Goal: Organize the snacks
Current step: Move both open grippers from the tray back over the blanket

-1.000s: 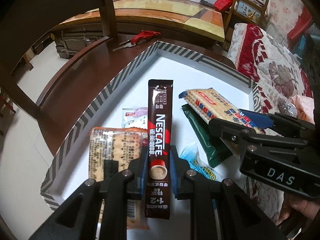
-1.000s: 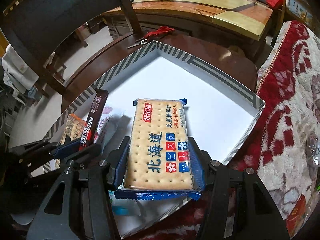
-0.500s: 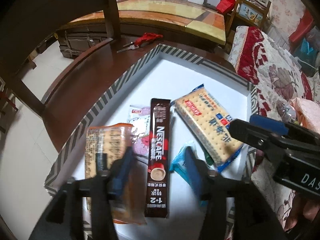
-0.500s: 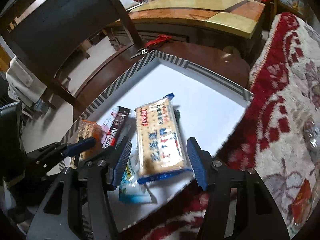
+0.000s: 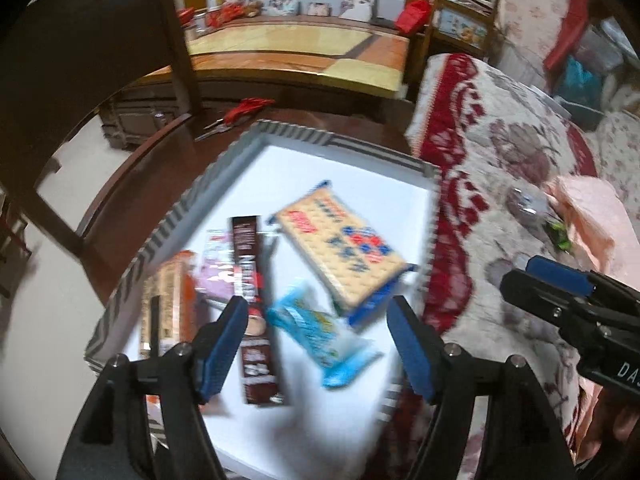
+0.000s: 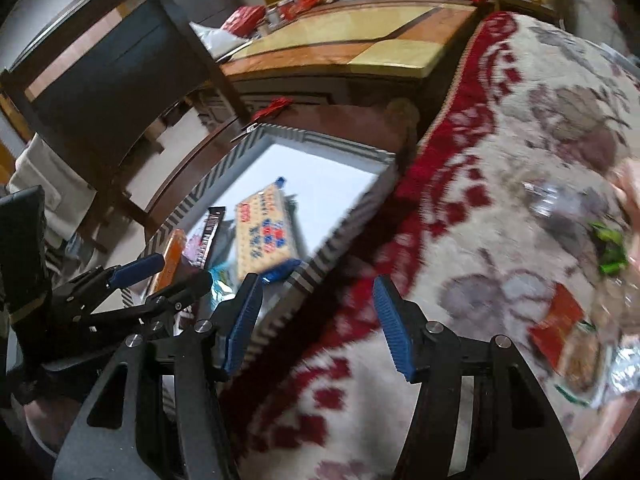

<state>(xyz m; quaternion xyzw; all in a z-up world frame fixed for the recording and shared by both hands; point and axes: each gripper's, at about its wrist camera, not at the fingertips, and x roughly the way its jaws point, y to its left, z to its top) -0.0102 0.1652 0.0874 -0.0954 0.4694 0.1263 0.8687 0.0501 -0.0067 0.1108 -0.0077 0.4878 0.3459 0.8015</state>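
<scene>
Both pairs of fingers stand wide apart and hold nothing: the left gripper [image 5: 316, 340] hangs over the near end of the tray [image 5: 188, 204], the right gripper [image 6: 316, 320] over the blanket [image 6: 500, 160] just beside the tray's edge.

Five snacks lie in the tray. The cracker pack [image 5: 344, 256] sits tilted toward the blanket side, with a blue packet [image 5: 320, 336] near its lower end. The coffee stick [image 5: 256, 304] lies lengthwise next to them, partly over a pale pink sachet [image 5: 218, 268], and an orange-edged biscuit pack [image 5: 164, 308] rests by the striped wall.

Judging by this, the tray is partly filled. More wrappers remain out on the blanket: a green one [image 6: 610, 252] and a red one [image 6: 560, 324] near the right gripper, so gathering looks unfinished.

Motion blur hides most print. The stick shows part of "NES", likely Nescafé; the cracker pack carries a red logo and blue characters too smeared to read. "DA" shows on the right gripper's body in the left view.
</scene>
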